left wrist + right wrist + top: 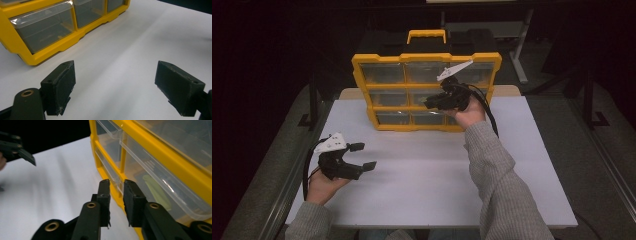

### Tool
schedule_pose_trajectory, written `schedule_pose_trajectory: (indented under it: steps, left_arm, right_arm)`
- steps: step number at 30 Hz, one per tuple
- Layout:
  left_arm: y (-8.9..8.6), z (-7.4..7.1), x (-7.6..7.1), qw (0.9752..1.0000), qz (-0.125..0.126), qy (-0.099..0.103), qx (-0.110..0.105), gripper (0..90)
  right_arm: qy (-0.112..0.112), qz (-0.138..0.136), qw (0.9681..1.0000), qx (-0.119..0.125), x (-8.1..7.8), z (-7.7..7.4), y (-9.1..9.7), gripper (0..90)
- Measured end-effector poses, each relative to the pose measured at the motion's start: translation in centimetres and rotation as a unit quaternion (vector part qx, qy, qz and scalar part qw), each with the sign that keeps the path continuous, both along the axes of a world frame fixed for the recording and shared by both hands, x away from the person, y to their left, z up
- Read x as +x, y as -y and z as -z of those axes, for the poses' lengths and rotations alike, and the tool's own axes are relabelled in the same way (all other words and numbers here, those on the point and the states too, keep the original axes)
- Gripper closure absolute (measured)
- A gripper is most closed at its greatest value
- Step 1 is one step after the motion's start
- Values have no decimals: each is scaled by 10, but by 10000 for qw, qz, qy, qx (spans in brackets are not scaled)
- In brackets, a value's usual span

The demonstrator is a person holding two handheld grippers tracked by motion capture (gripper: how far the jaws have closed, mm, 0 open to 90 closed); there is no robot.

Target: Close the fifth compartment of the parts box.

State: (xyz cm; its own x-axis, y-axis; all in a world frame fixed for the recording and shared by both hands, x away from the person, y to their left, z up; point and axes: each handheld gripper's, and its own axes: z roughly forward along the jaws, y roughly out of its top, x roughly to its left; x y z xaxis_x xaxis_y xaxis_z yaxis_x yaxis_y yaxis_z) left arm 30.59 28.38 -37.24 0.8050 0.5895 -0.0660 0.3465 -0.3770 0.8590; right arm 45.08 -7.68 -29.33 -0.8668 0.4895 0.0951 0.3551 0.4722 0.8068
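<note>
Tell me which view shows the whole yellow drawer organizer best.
The high view: the yellow drawer organizer stands whole there, handle and all drawer rows in frame. The left gripper view catches its lower corner with clear drawers; the right gripper view sees drawer fronts close up, along its edge.

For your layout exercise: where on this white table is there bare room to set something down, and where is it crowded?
Free: the white table between the left gripper and the grey sleeve, and right of that sleeve. Crowded: the far edge, where the yellow drawer organizer stands with the right gripper at its front.
</note>
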Motion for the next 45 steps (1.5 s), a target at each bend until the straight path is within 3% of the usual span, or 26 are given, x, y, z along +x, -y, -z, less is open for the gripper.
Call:
schedule_pose_trajectory:
  steps: [1,4,13,18,22,25,29,33,35,38,45]
  left_arm:
    - [0,0,0,10000,-4,-7,-2,167]
    - [0,0,0,10000,-22,-24,-22,167]
    - [-1,0,0,10000,-1,-61,-25,166]
    - [-2,1,1,10000,29,-38,56,164]
    - [-1,2,1,10000,25,-20,34,165]
    - [-1,2,1,10000,30,-25,42,166]
    - [-2,1,1,10000,-13,-48,-26,166]
    - [-2,1,0,10000,-14,-65,15,165]
    - [-1,2,1,10000,-13,-54,50,165]
    - [0,3,1,10000,-17,-57,64,163]
    - [0,5,2,9999,-5,-74,105,162]
  right_arm:
    - [-81,-18,9999,84,-2,0,1,703]
    - [-5,-30,9998,175,-6,1,5,688]
    - [84,18,9997,223,-15,8,18,627]
    - [133,27,9999,57,-21,12,24,598]
    - [108,15,9997,221,-24,14,32,568]
    - [72,56,9999,114,-26,18,36,539]
    - [-37,52,9987,497,-28,24,46,490]
    - [-65,150,9984,545,-31,30,56,459]
    - [-136,180,9971,723,-33,33,65,453]
    - [-52,265,9961,842,-37,34,72,437]
    - [-44,399,9971,654,-46,41,85,367]
